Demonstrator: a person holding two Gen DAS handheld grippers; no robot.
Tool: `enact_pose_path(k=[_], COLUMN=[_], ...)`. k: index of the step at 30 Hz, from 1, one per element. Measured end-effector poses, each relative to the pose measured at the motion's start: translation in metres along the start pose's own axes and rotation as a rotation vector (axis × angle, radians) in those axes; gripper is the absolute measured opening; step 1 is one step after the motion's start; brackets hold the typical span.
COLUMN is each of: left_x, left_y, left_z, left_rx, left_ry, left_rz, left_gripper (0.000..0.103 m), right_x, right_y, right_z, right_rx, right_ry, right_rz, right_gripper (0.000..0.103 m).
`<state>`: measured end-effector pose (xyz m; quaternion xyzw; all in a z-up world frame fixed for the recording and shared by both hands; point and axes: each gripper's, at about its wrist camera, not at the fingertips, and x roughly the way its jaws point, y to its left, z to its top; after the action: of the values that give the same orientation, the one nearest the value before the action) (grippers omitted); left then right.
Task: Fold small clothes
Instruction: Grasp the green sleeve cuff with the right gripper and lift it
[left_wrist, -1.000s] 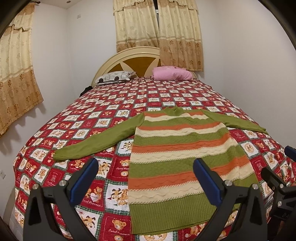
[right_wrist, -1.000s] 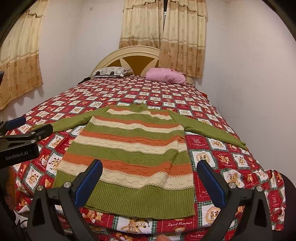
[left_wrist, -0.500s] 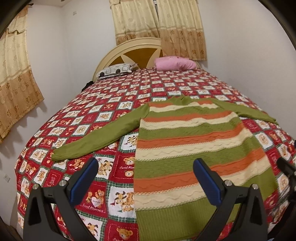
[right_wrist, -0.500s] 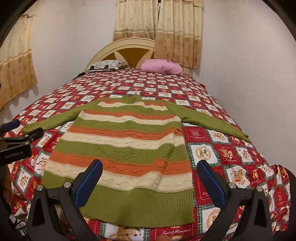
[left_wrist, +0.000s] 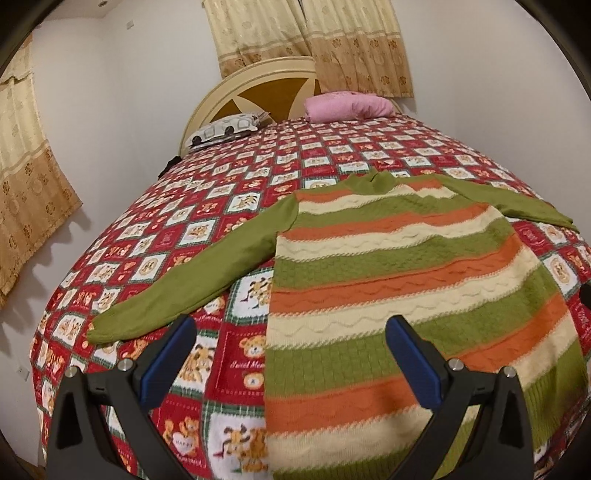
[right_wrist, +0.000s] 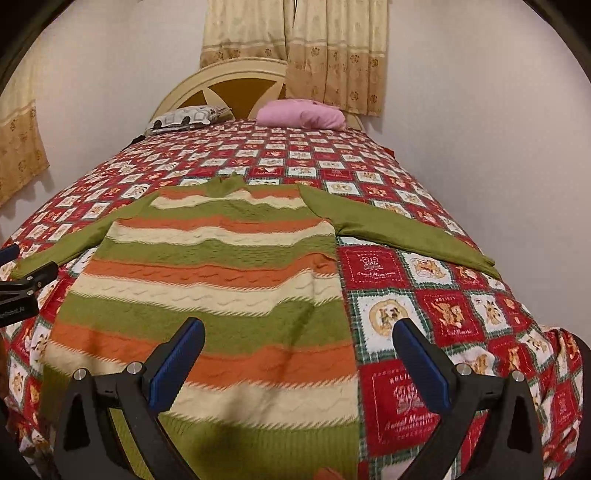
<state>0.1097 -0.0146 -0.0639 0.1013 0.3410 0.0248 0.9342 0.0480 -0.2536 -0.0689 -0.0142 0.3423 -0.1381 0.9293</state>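
Both views look from the foot of the bed (left_wrist: 229, 173) toward the headboard (left_wrist: 258, 85), low and close over the bedspread. The left wrist view sits over the sweater's (left_wrist: 406, 266) left edge, tilted, with the left gripper (left_wrist: 291, 354) framing the lower picture. The right wrist view sits over the sweater's right edge, with the right gripper (right_wrist: 299, 354) in the foreground and the left gripper at its left border. Both share the sweater, pillows, headboard and curtains (right_wrist: 314, 48).
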Motion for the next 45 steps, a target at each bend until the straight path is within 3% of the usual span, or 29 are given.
enact_pose_path(k=[7,14,28,39,41,42,45], left_x=[0.033,0.075,0.142,0.162,0.164,0.166,0.17], left_y=[-0.008,-0.013,-0.016,-0.014,-0.014,-0.014,-0.012], left_z=[0.018,0.04,0.054,0.061,0.061,0.061,0.06], left_rx=[0.017,0.0,-0.009,-0.026,-0.024,-0.023,-0.027], left_ry=[0.014,0.046,0.117,0.143,0.143,0.144,0.158], left_rz=[-0.01,-0.026,0.031,0.044,0.051,0.052,0.056], left_gripper=[0.103,0.103,0.103,0.103,0.103,0.103,0.103], right_x=[0.04,0.085,0.164,0.202,0.21,0.214,0.222], right_y=[-0.042,-0.107,-0.3,-0.374,-0.381,-0.384,-0.389], right_z=[0.021,0.037,0.04,0.04,0.039,0.037,0.034], right_rx=[0.073,0.171,0.572,0.682,0.698,0.707,0.742], right_ry=[0.064,0.136,0.291,0.297,0.302,0.304,0.301], right_rz=[0.015,-0.079,-0.218,-0.325,-0.315,-0.299,-0.258], right_gripper=[0.102,0.102,0.102,0.099,0.094,0.085,0.077])
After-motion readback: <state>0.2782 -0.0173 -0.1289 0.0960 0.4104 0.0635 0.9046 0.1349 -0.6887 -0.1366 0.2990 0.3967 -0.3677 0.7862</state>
